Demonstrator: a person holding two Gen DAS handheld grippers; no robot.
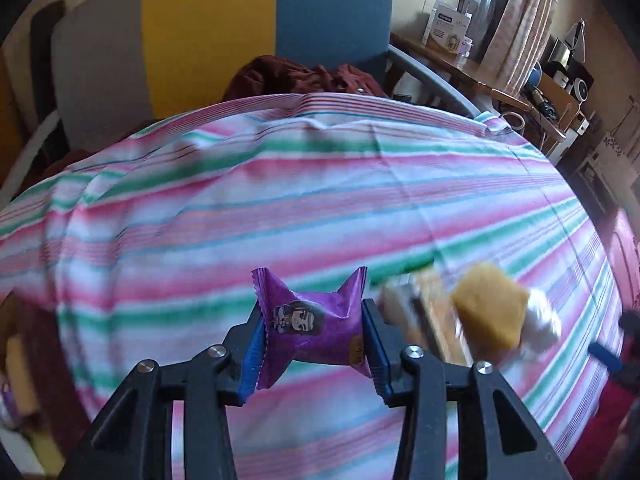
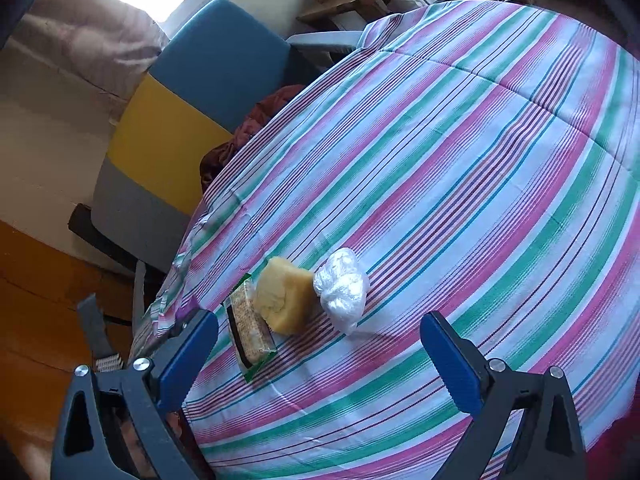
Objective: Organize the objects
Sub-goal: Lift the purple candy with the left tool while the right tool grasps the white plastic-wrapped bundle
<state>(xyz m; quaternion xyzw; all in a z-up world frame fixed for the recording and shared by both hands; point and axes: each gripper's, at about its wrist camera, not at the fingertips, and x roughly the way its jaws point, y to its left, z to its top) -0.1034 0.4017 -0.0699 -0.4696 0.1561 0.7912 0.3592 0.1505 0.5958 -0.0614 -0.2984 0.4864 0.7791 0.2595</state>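
My left gripper (image 1: pixel 314 330) is shut on a purple snack packet (image 1: pixel 310 326) with a cartoon face and holds it above the striped tablecloth (image 1: pixel 240 200). To its right, blurred, lie a cracker bar (image 1: pixel 430 312), a yellow cake (image 1: pixel 490 310) and a crumpled clear bag (image 1: pixel 544 320). In the right wrist view my right gripper (image 2: pixel 320 344) is open and empty, hovering over the cloth (image 2: pixel 480 160). Just beyond its jaws lie the cracker bar in green-edged wrapping (image 2: pixel 250 326), the yellow cake (image 2: pixel 285 299) and the clear bag (image 2: pixel 342 289), side by side.
A blue, yellow and grey chair (image 2: pixel 180 100) stands at the table's far edge with dark red cloth (image 1: pixel 304 78) on its seat. A wooden desk with boxes (image 1: pixel 448 28) stands behind. The table edge (image 2: pixel 184 264) runs close to the left finger of my right gripper.
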